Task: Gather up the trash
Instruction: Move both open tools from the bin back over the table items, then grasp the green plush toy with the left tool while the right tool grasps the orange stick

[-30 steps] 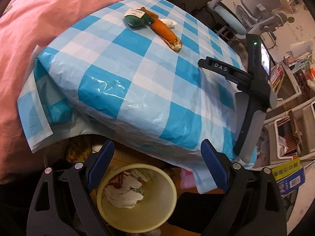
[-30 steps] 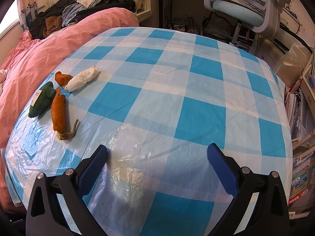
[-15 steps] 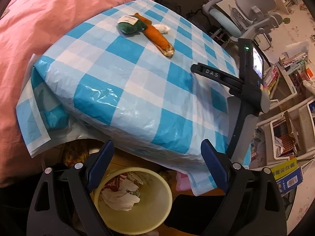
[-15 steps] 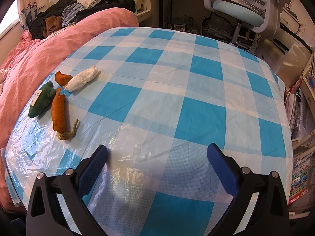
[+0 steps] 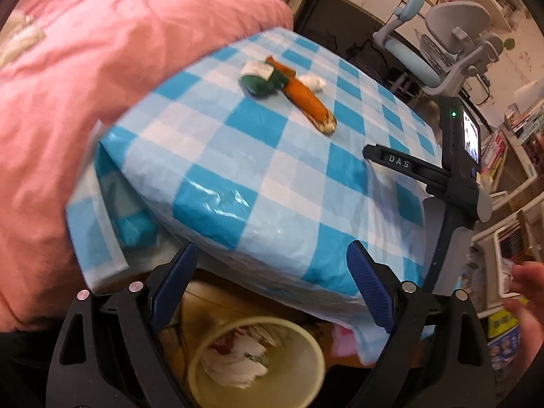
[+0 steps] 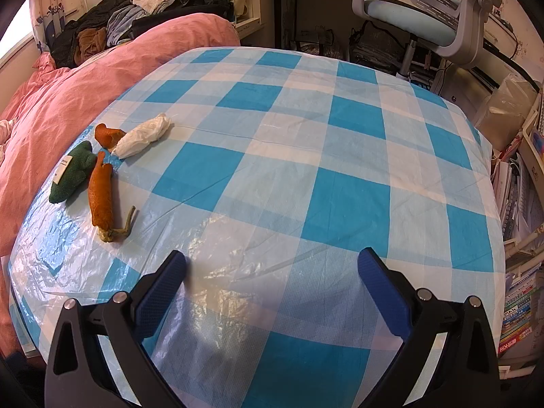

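While four scraps wait on the checked worktop (image 6: 306,156), any grab could go astray. Take the long orange peel (image 6: 100,200) as landmark: the green wad (image 6: 73,176) touches its far-left side, a small orange bit (image 6: 107,136) and a crumpled white tissue (image 6: 142,136) lie just beyond it. Packed so close, one pinch may drag a neighbour off the edge toward the pink quilt (image 6: 85,81). The slick plastic cover could bunch up too. Left tongs (image 5: 272,282) hang spread and empty above the bin (image 5: 306,340), well short of the peel; right tongs (image 6: 272,285), likewise spread and empty, hover nearer. Carrying across that gap risks a drop.
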`<state>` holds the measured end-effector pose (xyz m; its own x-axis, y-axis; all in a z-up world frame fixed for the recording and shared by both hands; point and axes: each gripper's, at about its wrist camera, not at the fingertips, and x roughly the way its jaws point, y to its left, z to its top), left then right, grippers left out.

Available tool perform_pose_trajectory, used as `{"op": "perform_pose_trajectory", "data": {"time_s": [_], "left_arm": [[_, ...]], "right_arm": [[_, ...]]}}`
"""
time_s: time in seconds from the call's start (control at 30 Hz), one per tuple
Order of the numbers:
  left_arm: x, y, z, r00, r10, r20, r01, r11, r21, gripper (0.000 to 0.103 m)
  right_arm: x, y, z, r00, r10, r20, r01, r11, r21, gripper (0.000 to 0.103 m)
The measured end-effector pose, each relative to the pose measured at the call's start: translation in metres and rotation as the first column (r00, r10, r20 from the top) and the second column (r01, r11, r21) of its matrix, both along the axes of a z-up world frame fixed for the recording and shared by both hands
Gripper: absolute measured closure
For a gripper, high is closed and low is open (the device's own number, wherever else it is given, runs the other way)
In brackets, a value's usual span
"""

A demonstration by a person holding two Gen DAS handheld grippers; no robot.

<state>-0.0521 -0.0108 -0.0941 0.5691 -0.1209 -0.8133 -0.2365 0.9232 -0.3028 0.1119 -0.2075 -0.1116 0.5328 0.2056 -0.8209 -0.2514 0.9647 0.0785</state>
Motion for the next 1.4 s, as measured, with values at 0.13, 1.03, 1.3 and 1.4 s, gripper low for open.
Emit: {"op": "perform_pose_trajectory", "data": {"time_s": [0.13, 1.03, 1.3, 1.4], "left_arm": [[0.005, -0.009, 0.007, 0.999, -0.030, 0.016, 0.029, 0.997, 0.075, 0.016], [0.138, 0.068, 0.048, 0.999, -0.035, 0.039, 0.032, 0.996, 0.088, 0.014], [0.161, 0.062, 0.030, 0.997, -0.073, 0.001, 0.072, 0.988, 0.139, 0.014], [0.167, 0.066, 0.026, 0.998, -0.059, 0.001, 0.058, 0.990, 0.128, 0.014]], "right_arm": [[-0.001, -0.001, 0.000, 1.000, 0.000, 0.000, 0.000, 1.000, 0.000, 0.006], [0.004, 0.002, 0.020, 0.999, 0.042, 0.010, -0.043, 0.997, 0.060, 0.006], [-0.011, 0.038, 0.043, 0.968, 0.210, 0.138, -0.218, 0.975, 0.049, 0.007], [-0.010, 0.058, 0.042, 0.952, 0.275, 0.136, -0.281, 0.959, 0.029, 0.015]]}}
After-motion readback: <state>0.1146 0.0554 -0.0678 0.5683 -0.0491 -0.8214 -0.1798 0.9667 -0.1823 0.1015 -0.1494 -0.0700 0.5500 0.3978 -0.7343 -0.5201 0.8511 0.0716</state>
